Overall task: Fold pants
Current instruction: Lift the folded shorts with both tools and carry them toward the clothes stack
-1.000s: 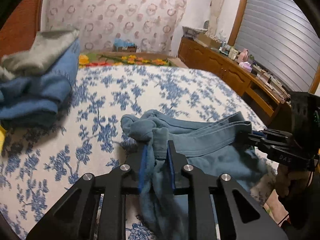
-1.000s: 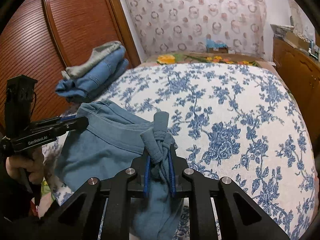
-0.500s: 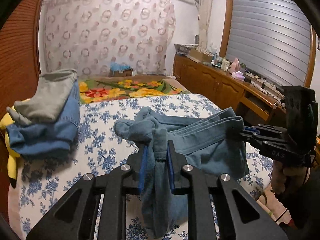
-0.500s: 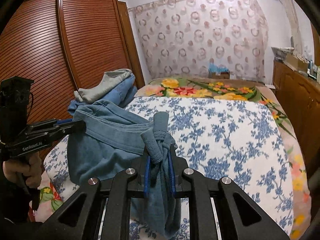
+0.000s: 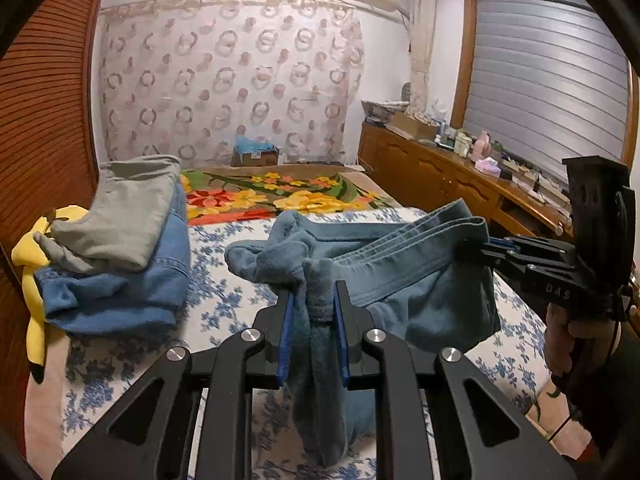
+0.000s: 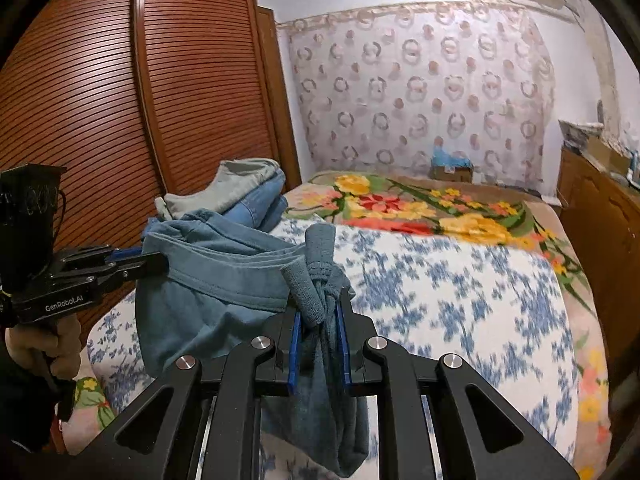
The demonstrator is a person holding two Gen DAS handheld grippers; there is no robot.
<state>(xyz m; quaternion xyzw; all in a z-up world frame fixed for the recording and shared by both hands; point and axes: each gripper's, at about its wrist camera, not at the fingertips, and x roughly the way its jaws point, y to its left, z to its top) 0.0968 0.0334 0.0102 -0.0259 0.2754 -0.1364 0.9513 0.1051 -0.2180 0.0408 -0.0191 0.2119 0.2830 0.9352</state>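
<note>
A: Bed (image 5: 224, 304), blue-flowered cover, fills mid-frame. Stack of folded clothes (image 5: 116, 240) at left.

B: Pants?

A: Blue pants (image 5: 400, 276) held up above the bed, centre frame, waistband strung between both tools.

B: Grips?

A: Left gripper (image 5: 314, 320) pinched tight on bunched waistband. Right gripper (image 6: 320, 328) clamped likewise on the other end.

Folded clothes pile (image 5: 116, 248) on bed (image 5: 224, 300)

teal pants (image 5: 404, 276), blue-floral white bedspread (image 6: 460, 292)
</note>
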